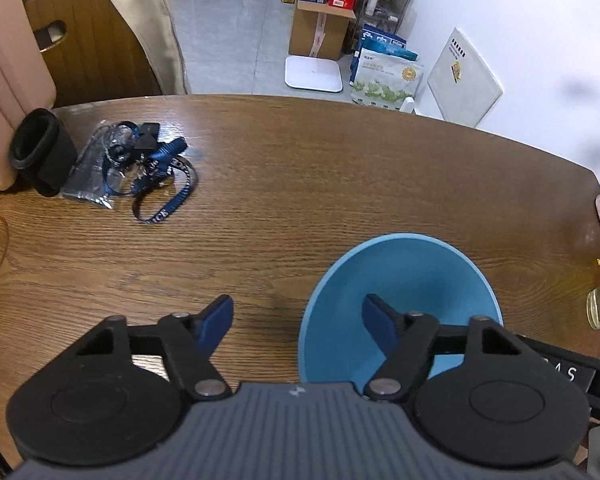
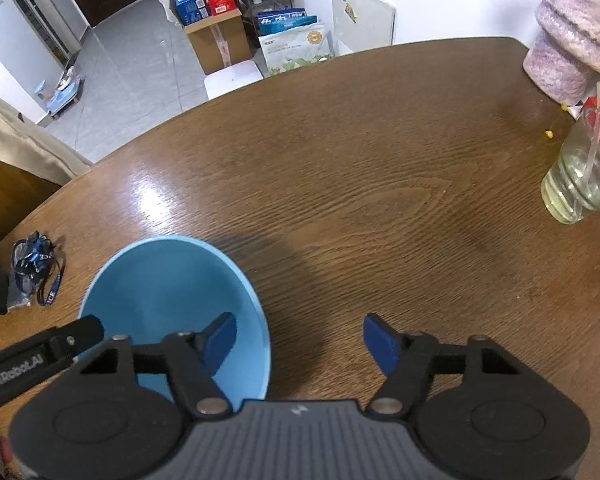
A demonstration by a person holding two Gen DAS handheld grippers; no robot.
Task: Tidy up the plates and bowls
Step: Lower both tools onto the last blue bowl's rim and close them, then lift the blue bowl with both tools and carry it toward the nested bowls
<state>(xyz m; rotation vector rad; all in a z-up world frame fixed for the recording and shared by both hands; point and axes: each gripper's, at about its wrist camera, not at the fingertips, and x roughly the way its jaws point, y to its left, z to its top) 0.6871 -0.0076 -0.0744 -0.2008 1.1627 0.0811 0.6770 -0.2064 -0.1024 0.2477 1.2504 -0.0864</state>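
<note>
A round light-blue bowl is seen standing upright on the dark brown wood-grain table, in the lower right of the left wrist view and in the lower left of the right wrist view. The left gripper is held steeply downward over the near left part of the bowl's rim: its right blue finger is seen inside the bowl and its left blue finger over bare table outside it, so the rim lies between the two. The fingers are spread apart and are not seen to press on the bowl wall. The right gripper is placed likewise on the bowl's other side, with its left blue finger inside the bowl and its right blue finger over the table; these fingers are also apart, with no clamping visible. A tangle of blue lanyards on a clear plastic bag and a black padded band are seen in the left of the left wrist view. A clear glass jar with a straw and a pink quilted roll are seen at the right edge of the right wrist view.
</note>
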